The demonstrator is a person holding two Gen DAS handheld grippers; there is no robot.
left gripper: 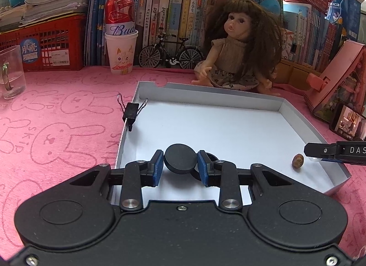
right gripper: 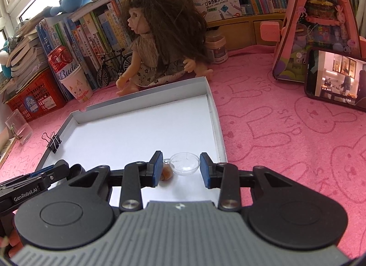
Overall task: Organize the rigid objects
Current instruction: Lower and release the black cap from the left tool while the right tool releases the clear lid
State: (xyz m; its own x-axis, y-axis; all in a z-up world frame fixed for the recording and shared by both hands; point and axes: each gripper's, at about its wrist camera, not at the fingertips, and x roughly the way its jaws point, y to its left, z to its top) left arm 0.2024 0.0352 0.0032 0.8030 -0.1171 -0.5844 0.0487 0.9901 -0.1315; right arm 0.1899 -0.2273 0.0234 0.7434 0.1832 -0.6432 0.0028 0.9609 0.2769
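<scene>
The left hand-held gripper (left gripper: 180,165) pinches a black disc (left gripper: 180,158) over the white tray (left gripper: 205,96); the right hand-held gripper (right gripper: 180,166), spread, straddles a small clear cup (right gripper: 184,164) dead ahead.

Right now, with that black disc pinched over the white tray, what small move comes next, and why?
Probably lower the left hand-held gripper slightly and release: its pads grip the black disc above the white tray, where a small brown stone already lies.
</scene>
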